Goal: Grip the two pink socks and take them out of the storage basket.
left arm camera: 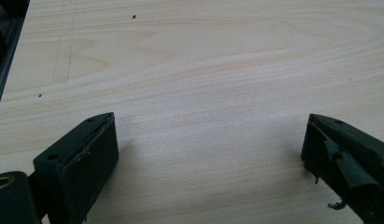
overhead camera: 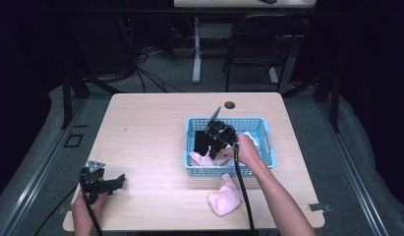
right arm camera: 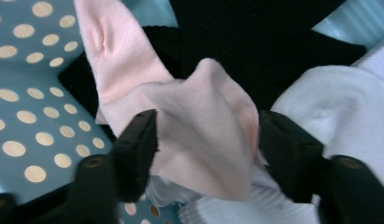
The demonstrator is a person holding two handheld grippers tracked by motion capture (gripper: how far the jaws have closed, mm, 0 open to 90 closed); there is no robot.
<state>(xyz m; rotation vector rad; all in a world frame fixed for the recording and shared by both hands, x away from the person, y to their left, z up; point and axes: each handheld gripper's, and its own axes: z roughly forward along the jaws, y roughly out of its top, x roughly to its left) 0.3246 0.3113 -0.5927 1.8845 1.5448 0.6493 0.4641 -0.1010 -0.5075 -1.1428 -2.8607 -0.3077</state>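
A blue plastic basket (overhead camera: 229, 171) stands right of the table's middle and holds a black sock (overhead camera: 199, 140), a white sock (overhead camera: 252, 138) and a pink sock (overhead camera: 198, 159). My right gripper (overhead camera: 213, 150) reaches down into the basket. In the right gripper view its jaws (right arm camera: 208, 140) pinch a bunched fold of the pink sock (right arm camera: 203, 107), which lies over the black sock (right arm camera: 255, 32) and beside the white sock (right arm camera: 334, 107). A second pink sock (overhead camera: 225, 196) lies on the table in front of the basket. My left gripper (overhead camera: 120, 180) rests open near the front left, nothing between its jaws (left arm camera: 208, 154).
The light wooden table (overhead camera: 145, 128) has bare room left of the basket. A round cable hole (overhead camera: 230, 104) sits near the far edge. A black chair (overhead camera: 258, 44) and a desk leg (overhead camera: 196, 54) stand beyond the table. The basket floor (right arm camera: 31, 70) is perforated.
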